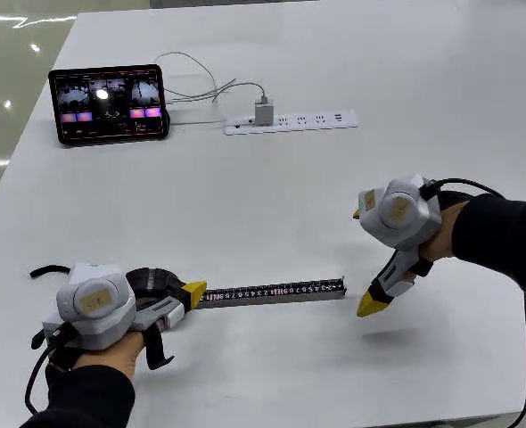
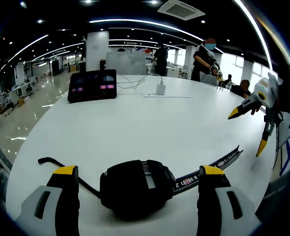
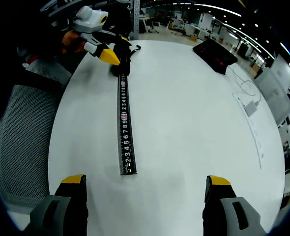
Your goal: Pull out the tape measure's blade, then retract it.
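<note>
The black tape measure case (image 1: 154, 283) lies on the white table (image 1: 272, 205) at the front left, its blade (image 1: 272, 292) drawn out to the right and lying flat. My left gripper (image 1: 178, 308) is open, one yellow-tipped jaw on each side of the case (image 2: 137, 187), apart from it. The blade (image 2: 218, 161) runs off to the right. My right gripper (image 1: 365, 259) hovers open above the table just past the blade's end. In the right gripper view the right gripper (image 3: 146, 180) faces the blade (image 3: 124, 128) end-on, with the case (image 3: 121, 61) and left gripper (image 3: 108, 54) far off.
A tablet (image 1: 109, 102) with a lit screen stands at the back left. A white power strip (image 1: 290, 120) with a charger and cables lies behind the middle. A grey mesh chair (image 3: 22, 142) sits at the table's near edge. People stand in the background (image 2: 206, 59).
</note>
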Demonstrator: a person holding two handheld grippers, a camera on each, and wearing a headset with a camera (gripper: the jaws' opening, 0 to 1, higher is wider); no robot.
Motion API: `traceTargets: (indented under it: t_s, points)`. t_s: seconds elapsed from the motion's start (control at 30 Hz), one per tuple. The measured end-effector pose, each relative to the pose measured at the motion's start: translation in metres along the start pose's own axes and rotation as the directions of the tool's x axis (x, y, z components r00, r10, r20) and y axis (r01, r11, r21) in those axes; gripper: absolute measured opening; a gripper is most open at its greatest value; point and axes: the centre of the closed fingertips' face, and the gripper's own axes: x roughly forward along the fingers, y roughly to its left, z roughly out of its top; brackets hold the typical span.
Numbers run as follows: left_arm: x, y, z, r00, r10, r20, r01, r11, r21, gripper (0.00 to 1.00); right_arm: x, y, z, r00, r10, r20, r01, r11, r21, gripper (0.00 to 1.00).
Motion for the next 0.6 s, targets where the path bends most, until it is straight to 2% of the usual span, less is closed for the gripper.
traceTargets:
  t_s: [0.1,0.3,0.6]
  points:
    - [-0.001,-0.001,0.003,0.9998,0.018,0.011,-0.018,1.000,0.025,0.99,0.005,0.001,0.004,0.9999,0.014,-0.009,-0.014,1.000,-0.013,0.99]
    - [0.001,-0.006,0.005,0.9997,0.005,0.024,-0.006,1.000,0.030,0.99,0.015,0.005,0.006,0.9990,0.035,-0.026,-0.036,0.999,-0.032,0.99]
    - [0.003,-0.004,0.005,0.9993,0.009,0.037,-0.010,1.000,0.029,0.99,0.021,0.010,0.003,0.9970,0.058,-0.051,-0.062,0.994,-0.091,0.79]
